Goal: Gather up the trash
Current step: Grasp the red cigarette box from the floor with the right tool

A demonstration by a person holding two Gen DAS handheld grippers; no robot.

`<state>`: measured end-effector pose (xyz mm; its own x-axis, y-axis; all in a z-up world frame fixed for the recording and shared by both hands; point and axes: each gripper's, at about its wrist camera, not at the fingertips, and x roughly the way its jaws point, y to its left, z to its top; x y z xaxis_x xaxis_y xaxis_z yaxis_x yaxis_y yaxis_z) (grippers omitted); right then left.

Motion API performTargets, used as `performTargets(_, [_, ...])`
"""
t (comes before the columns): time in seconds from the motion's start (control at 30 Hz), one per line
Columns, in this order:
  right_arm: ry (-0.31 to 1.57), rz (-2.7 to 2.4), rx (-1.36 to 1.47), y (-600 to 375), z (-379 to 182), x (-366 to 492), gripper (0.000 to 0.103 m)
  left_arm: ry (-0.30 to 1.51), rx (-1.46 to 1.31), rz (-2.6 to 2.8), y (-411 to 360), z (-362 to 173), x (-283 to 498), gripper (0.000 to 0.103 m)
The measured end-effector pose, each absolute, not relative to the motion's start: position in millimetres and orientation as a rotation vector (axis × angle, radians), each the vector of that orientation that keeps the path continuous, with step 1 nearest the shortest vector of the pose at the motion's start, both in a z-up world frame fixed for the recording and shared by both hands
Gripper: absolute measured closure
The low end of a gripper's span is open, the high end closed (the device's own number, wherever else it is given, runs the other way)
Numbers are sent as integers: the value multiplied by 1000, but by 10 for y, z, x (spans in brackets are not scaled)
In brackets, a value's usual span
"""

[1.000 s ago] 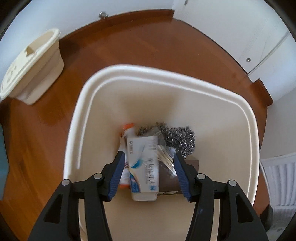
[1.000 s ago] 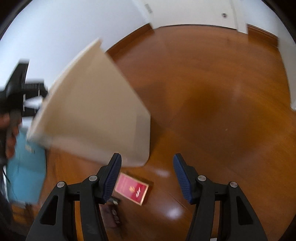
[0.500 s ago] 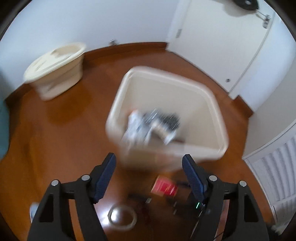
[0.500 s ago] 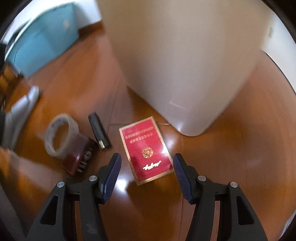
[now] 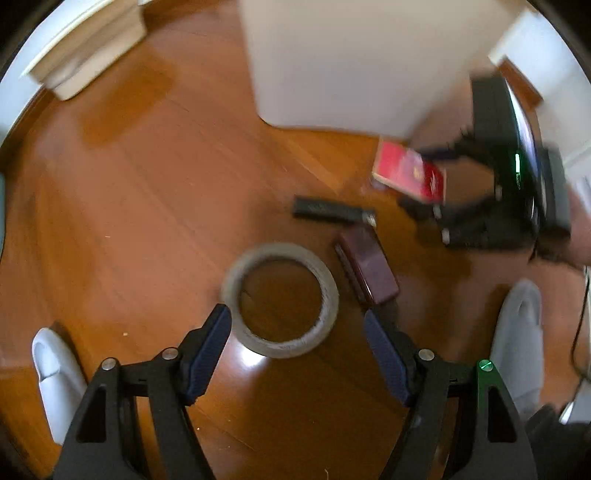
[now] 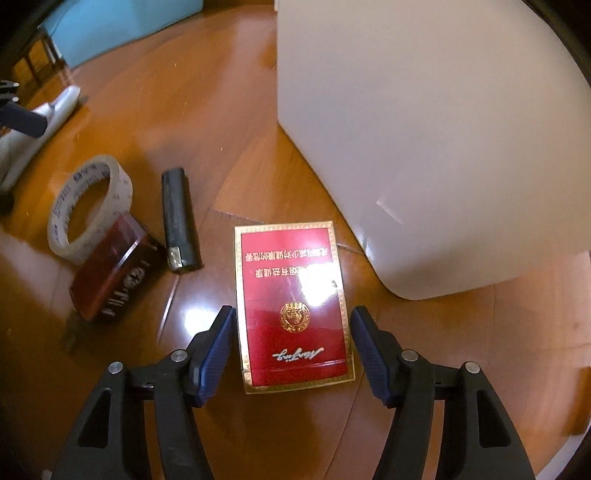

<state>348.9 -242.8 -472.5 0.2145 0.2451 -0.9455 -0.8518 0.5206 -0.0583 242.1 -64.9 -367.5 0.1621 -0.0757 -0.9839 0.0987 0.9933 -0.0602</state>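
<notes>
Straddling the red cigarette pack [image 6: 293, 302] at lower centre, the right tongs [image 6: 291, 349] have just been widening, pads apparently untouching; left tongs [image 5: 297, 349], empty, gape over the tape roll [image 5: 279, 300].

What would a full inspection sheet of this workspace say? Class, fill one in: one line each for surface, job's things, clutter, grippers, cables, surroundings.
Surface: glossy brown wooden floor with glare spots.
Job's things: red cigarette pack lying flat; tape roll; black lighter; dark red box leaning against the tape roll; cream bin standing beside the red pack.
Clutter: nothing seen beyond those items.
Grippers: left gripper open over the tape roll, holding nothing; right gripper open, astride the red pack, pads clear; both have just been opening.
Cables: a thin dark cable at the right edge.
Surroundings: white slippers, a second cream container, a teal object.
</notes>
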Motion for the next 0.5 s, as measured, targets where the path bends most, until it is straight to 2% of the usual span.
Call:
performTargets(0.03, [1109,844,-660,-2426,-4736,3519,38,1408,15,-128,-651,-3723,2411,29])
performTargets(0.07, [1115,839,-651,-2430,-4741,3539,43,1417,13,-132,-664,-3768,2414,29])
performTargets(0.27, [1139,858,-573,-2472,-4669,3472,44,1439,63,-187,-781,-3964,2444,29])
performTargets(0.5, [1117,735,-344,-2818,-4345,3296,44,1461,212,-234,-925,-4224,2451,29])
